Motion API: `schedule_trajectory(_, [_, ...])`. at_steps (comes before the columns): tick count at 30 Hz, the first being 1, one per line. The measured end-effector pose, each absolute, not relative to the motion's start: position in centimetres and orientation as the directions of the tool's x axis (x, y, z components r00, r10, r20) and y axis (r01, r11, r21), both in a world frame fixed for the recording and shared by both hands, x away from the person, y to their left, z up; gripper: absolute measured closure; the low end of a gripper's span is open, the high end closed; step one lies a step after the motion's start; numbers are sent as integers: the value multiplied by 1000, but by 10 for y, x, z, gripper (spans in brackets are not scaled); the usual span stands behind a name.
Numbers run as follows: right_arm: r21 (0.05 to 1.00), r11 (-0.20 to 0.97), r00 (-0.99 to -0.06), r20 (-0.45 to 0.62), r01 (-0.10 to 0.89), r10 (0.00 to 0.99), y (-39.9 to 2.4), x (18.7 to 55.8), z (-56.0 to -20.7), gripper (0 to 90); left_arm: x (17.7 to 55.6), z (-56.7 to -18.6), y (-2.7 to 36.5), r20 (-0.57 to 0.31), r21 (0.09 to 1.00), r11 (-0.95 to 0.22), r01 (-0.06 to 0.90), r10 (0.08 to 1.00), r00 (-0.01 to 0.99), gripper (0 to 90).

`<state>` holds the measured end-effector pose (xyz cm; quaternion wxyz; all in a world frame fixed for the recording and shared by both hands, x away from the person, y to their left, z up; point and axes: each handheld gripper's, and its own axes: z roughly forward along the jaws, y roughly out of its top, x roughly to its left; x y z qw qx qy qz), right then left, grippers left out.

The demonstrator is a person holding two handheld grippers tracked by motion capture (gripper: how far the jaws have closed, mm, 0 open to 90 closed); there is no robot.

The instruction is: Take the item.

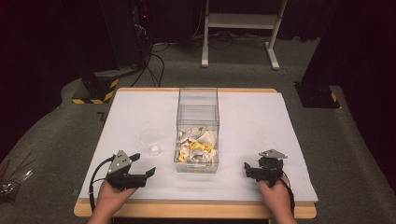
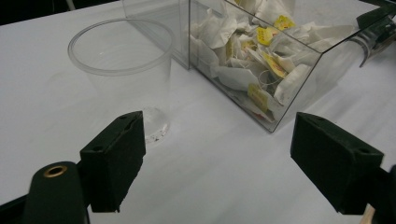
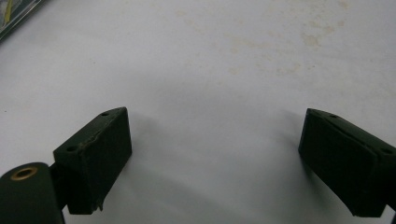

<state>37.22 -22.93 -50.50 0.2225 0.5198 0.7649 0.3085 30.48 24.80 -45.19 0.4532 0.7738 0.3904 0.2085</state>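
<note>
Cup (image 1: 151, 141) stands upright just left of the tea-bag box (image 1: 198, 122), nearest the left gripper (image 1: 140, 165), jaws spread wide, empty.

cup (image 2: 122, 60): clear, glossy plastic, smooth.
box (image 2: 299, 65): clear, hard plastic with shiny walls.
tea bags (image 2: 238, 70): white, matt, crumpled paper with yellow paper tags.
desk (image 1: 261, 121): matt white top, faintly stained; wooden edge.
left claw (image 2: 219, 154): matt black pads, slightly rough.
right claw (image 3: 215, 158): same dull black pads, one chipped at the edge.
</note>
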Motion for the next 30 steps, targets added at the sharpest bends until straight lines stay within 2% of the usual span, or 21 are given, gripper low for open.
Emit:
schedule_trajectory(17, [705, 268, -359, -20, 657, 933, -229, 371, -505, 96, 301, -441, 231, -23, 871, -295, 393, 775, 632, 200])
schedule_trajectory(30, [704, 268, -358, -21, 658, 934, -229, 371, -505, 96, 313, -427, 210, -19, 879, -312, 361, 733, 680, 208])
